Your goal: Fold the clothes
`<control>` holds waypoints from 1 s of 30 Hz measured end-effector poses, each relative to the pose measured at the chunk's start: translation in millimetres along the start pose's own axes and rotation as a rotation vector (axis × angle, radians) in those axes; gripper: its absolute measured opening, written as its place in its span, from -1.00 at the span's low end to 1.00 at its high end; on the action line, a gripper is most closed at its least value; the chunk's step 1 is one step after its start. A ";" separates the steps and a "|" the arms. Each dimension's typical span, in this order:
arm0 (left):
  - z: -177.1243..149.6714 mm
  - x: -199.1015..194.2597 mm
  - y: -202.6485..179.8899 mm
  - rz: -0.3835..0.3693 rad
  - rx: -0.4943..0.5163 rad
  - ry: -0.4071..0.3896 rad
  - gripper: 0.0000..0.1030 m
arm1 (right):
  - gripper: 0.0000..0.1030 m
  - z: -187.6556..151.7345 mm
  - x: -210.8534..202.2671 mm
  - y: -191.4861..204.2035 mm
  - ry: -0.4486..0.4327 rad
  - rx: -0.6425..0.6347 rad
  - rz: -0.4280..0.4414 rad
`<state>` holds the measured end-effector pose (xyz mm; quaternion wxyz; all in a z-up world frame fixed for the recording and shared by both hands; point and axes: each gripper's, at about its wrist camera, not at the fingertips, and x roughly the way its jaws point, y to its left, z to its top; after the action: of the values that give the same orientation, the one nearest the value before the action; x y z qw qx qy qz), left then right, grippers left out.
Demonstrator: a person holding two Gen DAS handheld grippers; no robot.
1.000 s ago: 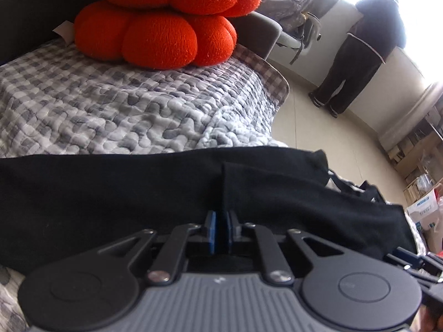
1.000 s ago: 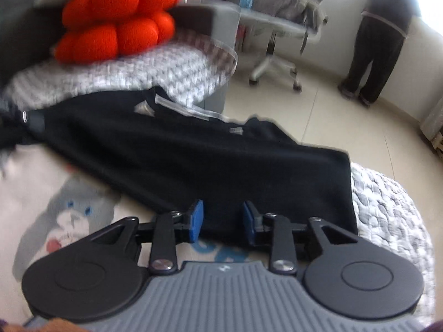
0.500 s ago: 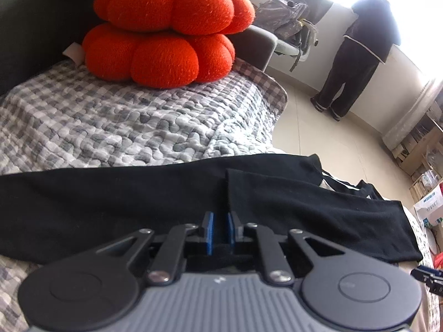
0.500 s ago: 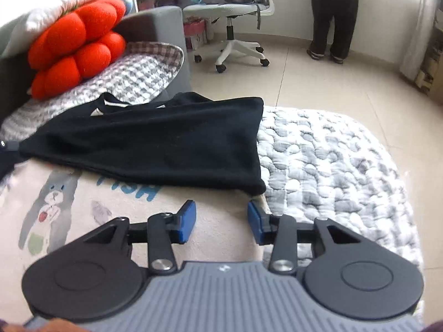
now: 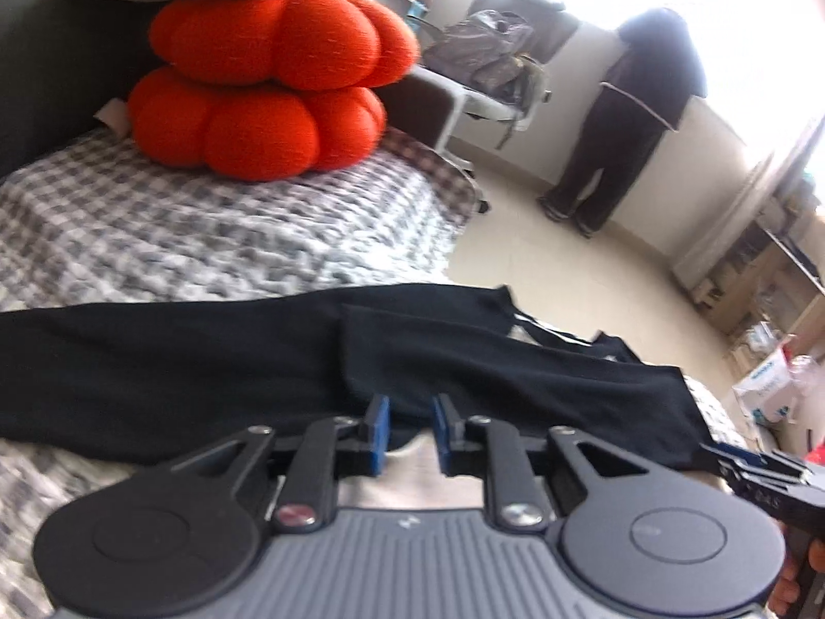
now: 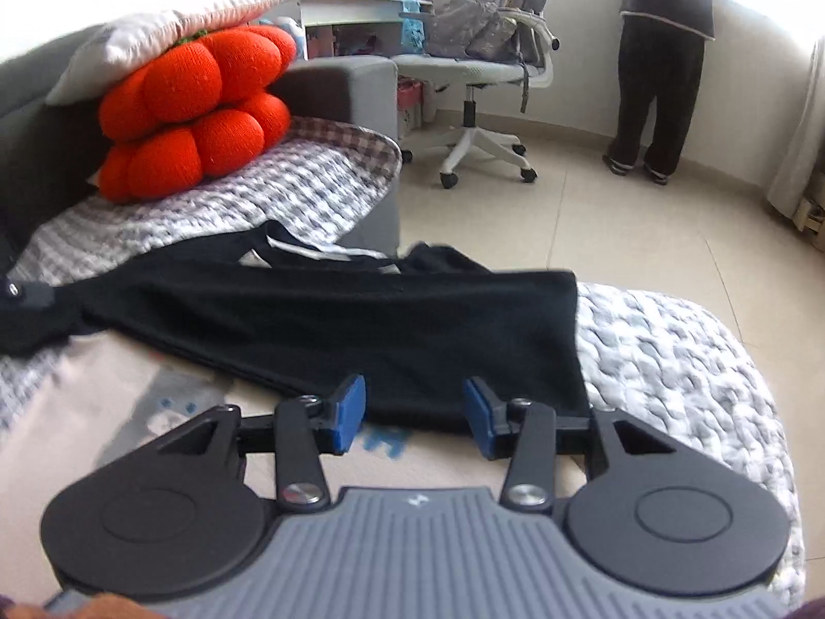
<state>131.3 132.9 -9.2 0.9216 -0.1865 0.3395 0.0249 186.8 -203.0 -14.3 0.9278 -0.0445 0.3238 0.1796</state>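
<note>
1. We see a black garment (image 5: 216, 361) lying spread in a long band across a bed covered with a grey-and-white quilt (image 5: 206, 237). Its near edge lies over a pale printed fabric (image 6: 103, 402) with a cartoon animal and blue letters.
2. Our left gripper (image 5: 410, 430) hangs just above the garment's near edge. Its jaws are opening; the blue pads stand a narrow gap apart and no cloth is pinched between them, only pale fabric showing in the gap.
3. Our right gripper (image 6: 415, 412) sits at the garment's near hem, close to its right corner. Its jaws are also opening, wider than the left pair, and the pads press on nothing; the black hem and the blue lettering show between them.
4. In the left wrist view, the tip of the right gripper shows at the lower right edge.
5. Two orange pumpkin-shaped cushions (image 6: 196, 108) are stacked at the far end of the bed, with a pale pillow (image 6: 170, 36) on top.
6. Beyond the bed stands an office chair (image 6: 484, 67) with a bag on its seat, and a person in dark clothes (image 6: 660, 62) stands by the window, facing away.
</note>
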 end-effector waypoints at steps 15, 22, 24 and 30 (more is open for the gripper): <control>6.7 58.7 -7.2 0.057 -0.012 0.036 -0.44 | -0.21 49.5 87.3 63.5 -0.048 -0.427 -0.030; 0.6 72.5 -15.1 0.088 0.103 0.033 -0.43 | -0.47 40.3 118.6 87.5 -0.018 -0.609 0.013; 0.8 72.8 -15.0 0.087 0.108 0.035 -0.44 | -0.62 40.8 113.6 84.2 -0.026 -0.609 0.043; -0.5 73.4 -17.0 0.095 0.124 0.043 -0.43 | -0.62 42.9 105.1 74.0 -0.014 -0.583 0.130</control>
<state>190.4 111.0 -50.6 0.9217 -0.1135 0.3684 0.0435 261.4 -93.5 -43.0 0.8646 -0.2871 0.2546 0.3243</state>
